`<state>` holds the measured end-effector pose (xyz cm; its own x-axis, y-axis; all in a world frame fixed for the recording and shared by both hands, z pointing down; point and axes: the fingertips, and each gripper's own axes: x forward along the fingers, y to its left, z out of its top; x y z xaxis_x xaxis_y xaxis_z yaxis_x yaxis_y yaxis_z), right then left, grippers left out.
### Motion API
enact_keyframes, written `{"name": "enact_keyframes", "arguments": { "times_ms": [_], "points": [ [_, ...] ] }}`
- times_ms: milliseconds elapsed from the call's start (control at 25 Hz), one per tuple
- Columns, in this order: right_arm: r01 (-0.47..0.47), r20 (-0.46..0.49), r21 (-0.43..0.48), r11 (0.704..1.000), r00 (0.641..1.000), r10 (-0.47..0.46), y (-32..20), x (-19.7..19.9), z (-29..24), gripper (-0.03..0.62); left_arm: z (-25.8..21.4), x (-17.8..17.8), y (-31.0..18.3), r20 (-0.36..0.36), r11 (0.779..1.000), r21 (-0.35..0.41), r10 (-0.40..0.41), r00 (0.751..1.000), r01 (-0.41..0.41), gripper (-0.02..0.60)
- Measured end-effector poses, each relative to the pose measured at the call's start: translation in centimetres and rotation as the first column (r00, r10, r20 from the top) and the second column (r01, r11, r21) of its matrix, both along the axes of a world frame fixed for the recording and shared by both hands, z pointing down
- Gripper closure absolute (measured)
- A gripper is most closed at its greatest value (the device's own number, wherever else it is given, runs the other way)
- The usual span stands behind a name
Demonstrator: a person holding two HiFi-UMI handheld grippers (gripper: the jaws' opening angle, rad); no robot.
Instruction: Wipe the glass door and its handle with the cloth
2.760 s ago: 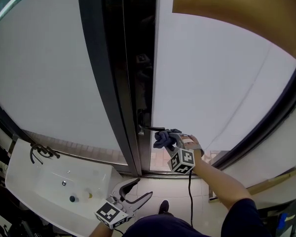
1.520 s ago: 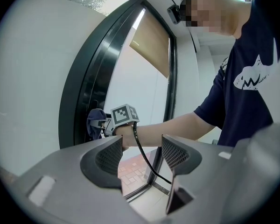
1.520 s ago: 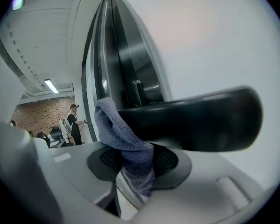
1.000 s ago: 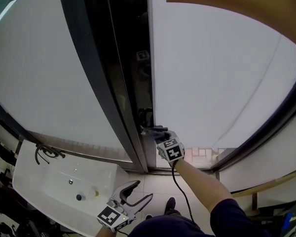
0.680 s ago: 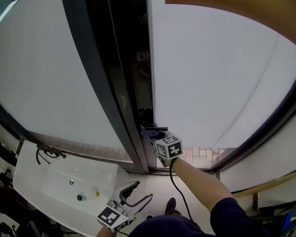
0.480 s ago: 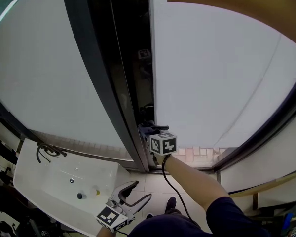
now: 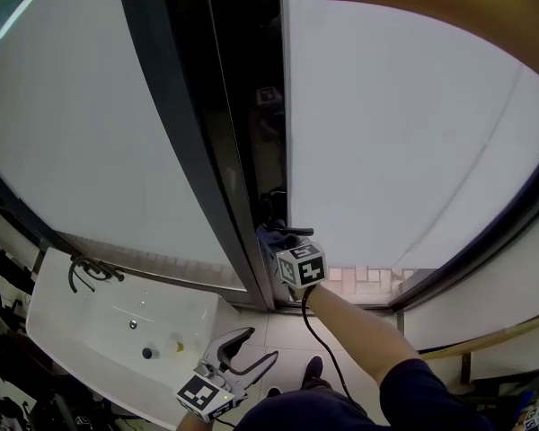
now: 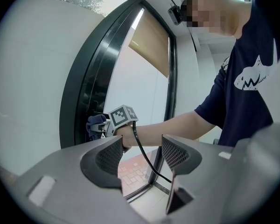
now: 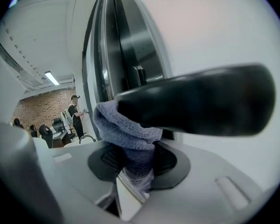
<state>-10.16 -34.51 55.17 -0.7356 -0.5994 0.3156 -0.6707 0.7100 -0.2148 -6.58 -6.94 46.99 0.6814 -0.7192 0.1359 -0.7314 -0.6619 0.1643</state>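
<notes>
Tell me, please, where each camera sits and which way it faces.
Head view: on the person's head, looking steeply down the glass door; shows right forearm, left tongs, right tongs.
Left gripper view: on the left tongs, open and empty, looking up at the person's torso and right forearm.
Right gripper view: on the right tongs, shut on the cloth against the handle.
Shared: all three show the cloth.

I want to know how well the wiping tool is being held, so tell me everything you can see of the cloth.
The cloth is a blue-grey towelling piece with a looped weave, bunched into a thick wad. Its lower part is pinched between the closed jaws of the right gripper, with a paler tail hanging below them. Its upper fold bulges out above the jaws and presses against the underside of the dark door handle. In the head view it shows only as a small bluish lump at the handle, next to the dark door frame.
</notes>
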Motion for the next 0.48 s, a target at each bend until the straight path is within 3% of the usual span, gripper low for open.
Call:
{"name": "enact_keyframes", "arguments": {
  "times_ms": [240,360,480],
  "points": [
    [-0.065,0.023,-0.025,0.998,0.998,0.065,-0.7,2.2,1.0,0.461,-0.1,-0.5,-0.2,-0.008,1.000,0.001,-0.013,1.000,0.013,0.321],
    [-0.111,-0.019,-0.074,0.991,0.994,0.110,-1.2,4.1,3.3,0.461,0.2,-0.7,-0.3,0.005,1.000,-0.009,-0.015,1.000,0.015,0.321],
    [-0.100,-0.080,-0.149,0.984,0.993,0.089,-0.3,4.9,7.2,0.461,0.5,-0.8,-0.4,0.010,1.000,-0.019,-0.016,1.000,0.016,0.321]
  ]
}}
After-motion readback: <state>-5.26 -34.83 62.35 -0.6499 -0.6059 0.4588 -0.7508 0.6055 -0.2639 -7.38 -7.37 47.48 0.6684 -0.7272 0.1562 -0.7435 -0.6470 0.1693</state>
